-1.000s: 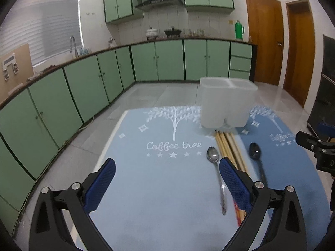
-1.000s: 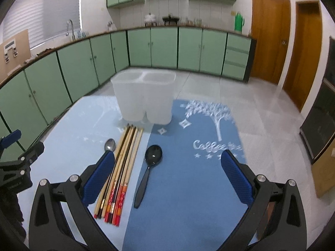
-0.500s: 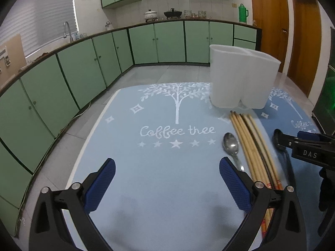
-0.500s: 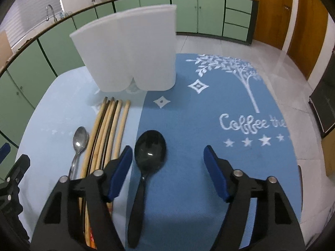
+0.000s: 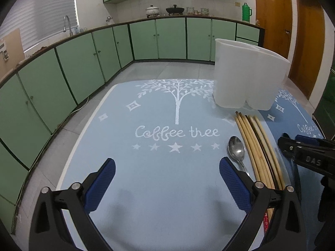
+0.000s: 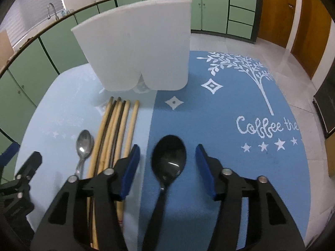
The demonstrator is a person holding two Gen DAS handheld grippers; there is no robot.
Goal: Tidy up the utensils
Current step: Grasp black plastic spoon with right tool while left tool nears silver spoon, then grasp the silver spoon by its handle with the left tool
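The right gripper (image 6: 167, 163) hangs low over the blue mat (image 6: 240, 96), jaws parted on either side of the black spoon (image 6: 168, 159), its blue pads level with the bowl and clear of it. The spoon lies flat, handle running back under the gripper. The step in hand looks like the pick-up of this spoon: a sound grasp likely means closing on the neck or handle rather than the rounded bowl, which could slip out, and keeping the left pad off the chopsticks (image 6: 117, 129) just beside it. Beyond them lies a metal spoon (image 6: 84, 144), and farther on stands the white two-compartment holder (image 6: 138, 48), upright and apparently the destination. The left gripper (image 5: 167, 183) waits open over bare mat, holding nothing, well to the side of the utensils.
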